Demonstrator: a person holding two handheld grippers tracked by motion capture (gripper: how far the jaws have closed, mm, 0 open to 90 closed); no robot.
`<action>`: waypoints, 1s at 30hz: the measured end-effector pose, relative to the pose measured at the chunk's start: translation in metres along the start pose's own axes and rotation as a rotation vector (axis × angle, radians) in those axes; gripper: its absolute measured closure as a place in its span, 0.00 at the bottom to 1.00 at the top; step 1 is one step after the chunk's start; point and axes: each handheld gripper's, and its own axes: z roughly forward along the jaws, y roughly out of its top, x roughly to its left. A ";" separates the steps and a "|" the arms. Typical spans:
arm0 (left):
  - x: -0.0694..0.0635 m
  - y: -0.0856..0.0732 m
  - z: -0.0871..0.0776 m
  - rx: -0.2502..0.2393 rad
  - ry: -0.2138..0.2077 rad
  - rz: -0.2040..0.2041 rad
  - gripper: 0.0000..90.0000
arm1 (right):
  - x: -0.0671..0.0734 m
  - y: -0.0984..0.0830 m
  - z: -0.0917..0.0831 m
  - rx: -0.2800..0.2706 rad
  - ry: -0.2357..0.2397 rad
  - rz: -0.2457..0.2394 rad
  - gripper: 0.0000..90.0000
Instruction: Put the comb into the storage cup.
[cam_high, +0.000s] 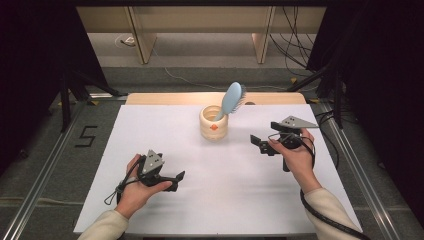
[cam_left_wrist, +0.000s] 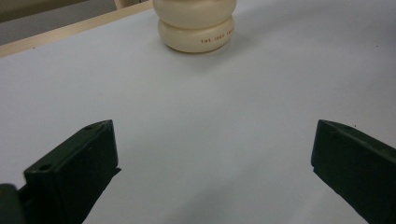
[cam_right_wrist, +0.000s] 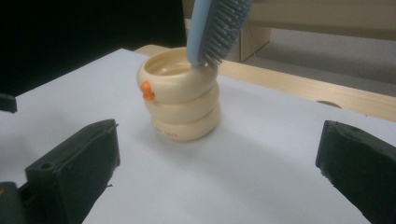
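A cream ringed cup (cam_high: 213, 124) with a small orange mark stands at the back middle of the white sheet. A light blue hairbrush (cam_high: 232, 99) leans in it, head up and bristles to the right. In the right gripper view the cup (cam_right_wrist: 182, 101) and brush (cam_right_wrist: 216, 29) are just ahead. My right gripper (cam_high: 261, 143) hovers open to the right of the cup, jaws wide apart with nothing between them. My left gripper (cam_high: 179, 179) rests open at the front left, pointing right. Its own view shows the cup's base (cam_left_wrist: 196, 27) far ahead.
The white sheet (cam_high: 150, 150) covers a wooden table whose back edge (cam_high: 175, 98) shows behind the cup. Metal rails (cam_high: 50, 160) run along both sides on the floor. Dark stands and cables sit at the back right (cam_high: 300, 55).
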 end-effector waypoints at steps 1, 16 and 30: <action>0.000 0.000 0.000 -0.001 0.002 0.000 0.00 | 0.000 -0.003 -0.002 0.004 -0.002 -0.002 0.01; -0.001 0.003 0.004 -0.004 -0.010 0.017 0.00 | 0.008 -0.017 -0.021 0.022 0.019 -0.031 0.01; -0.004 0.004 0.008 -0.008 -0.022 0.021 0.00 | 0.006 -0.030 -0.046 0.021 0.004 -0.034 0.01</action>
